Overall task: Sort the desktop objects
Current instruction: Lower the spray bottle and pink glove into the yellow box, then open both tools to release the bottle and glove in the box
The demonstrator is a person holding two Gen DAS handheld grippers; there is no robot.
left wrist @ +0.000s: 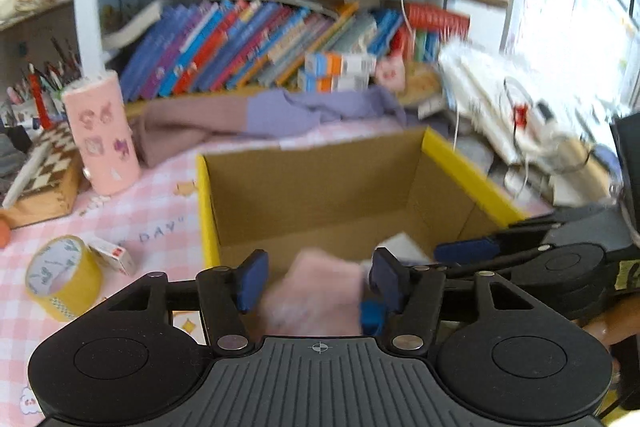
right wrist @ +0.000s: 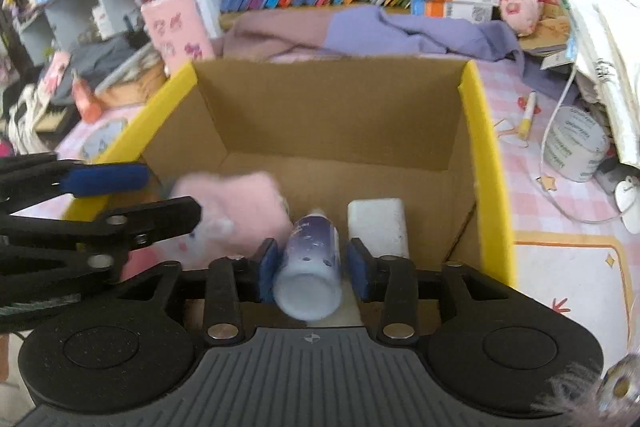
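An open cardboard box with a yellow rim stands on the pink checked tabletop. My left gripper is open over the box's near side. A blurred pink fluffy thing is between and below its pads, apart from them. In the right wrist view the same pink thing lies inside the box, under the left gripper's fingers. My right gripper is open around a white and purple bottle lying lengthwise, with a small gap at the right pad. A white block rests beside the bottle.
Left of the box are a yellow tape roll, a small white carton and a pink tube. Right of it are a white tub, a yellow pen and cables. A purple cloth and shelved books sit behind.
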